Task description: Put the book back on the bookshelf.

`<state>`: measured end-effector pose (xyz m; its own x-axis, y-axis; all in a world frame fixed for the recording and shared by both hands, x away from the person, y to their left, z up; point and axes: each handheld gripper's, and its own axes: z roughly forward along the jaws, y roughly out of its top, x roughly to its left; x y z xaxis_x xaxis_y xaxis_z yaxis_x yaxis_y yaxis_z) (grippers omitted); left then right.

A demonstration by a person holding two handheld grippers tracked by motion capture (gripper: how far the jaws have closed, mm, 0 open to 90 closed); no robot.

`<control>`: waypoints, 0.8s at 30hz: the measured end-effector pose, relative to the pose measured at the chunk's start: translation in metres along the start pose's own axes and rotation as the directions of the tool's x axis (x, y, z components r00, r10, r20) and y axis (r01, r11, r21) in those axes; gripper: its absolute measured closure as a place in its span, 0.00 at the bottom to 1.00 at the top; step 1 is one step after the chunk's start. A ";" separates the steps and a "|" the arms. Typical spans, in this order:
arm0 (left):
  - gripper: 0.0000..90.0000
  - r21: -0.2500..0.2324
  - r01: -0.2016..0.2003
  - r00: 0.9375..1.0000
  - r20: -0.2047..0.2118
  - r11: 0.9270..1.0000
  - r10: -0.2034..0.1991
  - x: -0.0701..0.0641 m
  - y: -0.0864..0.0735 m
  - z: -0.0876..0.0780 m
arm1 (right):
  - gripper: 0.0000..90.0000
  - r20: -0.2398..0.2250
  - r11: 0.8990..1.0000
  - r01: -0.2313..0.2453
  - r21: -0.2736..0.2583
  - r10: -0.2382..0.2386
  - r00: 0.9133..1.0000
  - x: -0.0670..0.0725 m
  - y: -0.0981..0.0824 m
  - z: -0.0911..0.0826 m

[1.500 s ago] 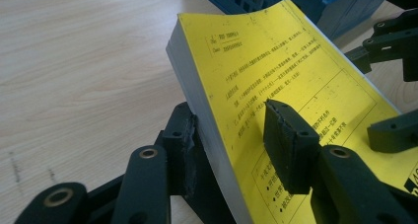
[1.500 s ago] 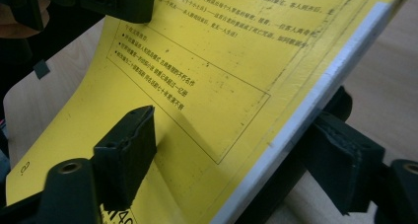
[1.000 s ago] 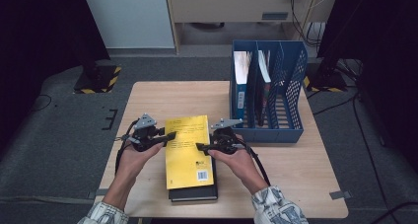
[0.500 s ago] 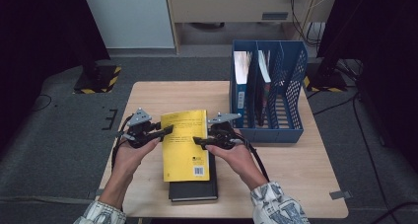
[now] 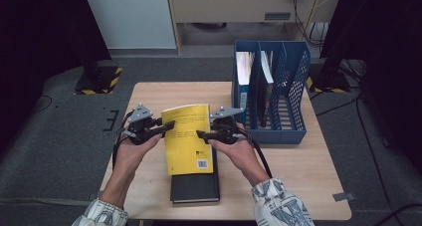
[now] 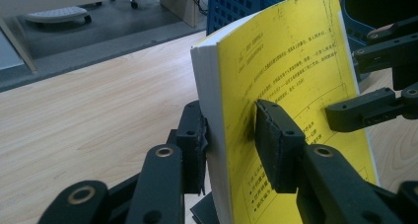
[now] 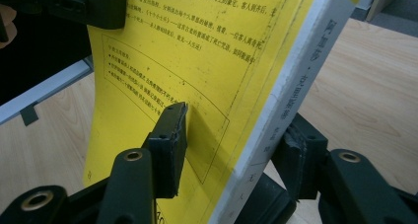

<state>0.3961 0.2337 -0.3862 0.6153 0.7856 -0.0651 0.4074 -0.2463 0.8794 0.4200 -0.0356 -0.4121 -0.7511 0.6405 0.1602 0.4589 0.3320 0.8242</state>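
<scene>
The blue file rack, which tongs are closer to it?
Right. The right tongs grip the yellow book on the side next to the rack; the left tongs grip its far edge.

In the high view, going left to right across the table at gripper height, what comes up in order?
Left black two-jaw gripper → yellow paperback book clamped between both grippers → right black two-jaw gripper → blue mesh plastic file rack holding upright books.

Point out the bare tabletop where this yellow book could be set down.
Free: the strip left of the black book, and the near-right corner below the blue file rack. Crowded: the middle, where the yellow book hangs above the black one.
</scene>
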 end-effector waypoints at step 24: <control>0.74 -0.040 -0.024 0.999 -0.035 0.999 0.022 -0.002 0.019 -0.001 | 0.64 0.079 0.998 0.036 -0.046 -0.032 0.996 -0.004 0.020 -0.007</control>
<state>0.4021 0.2283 -0.3685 0.6004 0.7992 -0.0289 0.3652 -0.2417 0.8990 0.4291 -0.0363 -0.3926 -0.7254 0.6824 0.0902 0.4094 0.3223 0.8535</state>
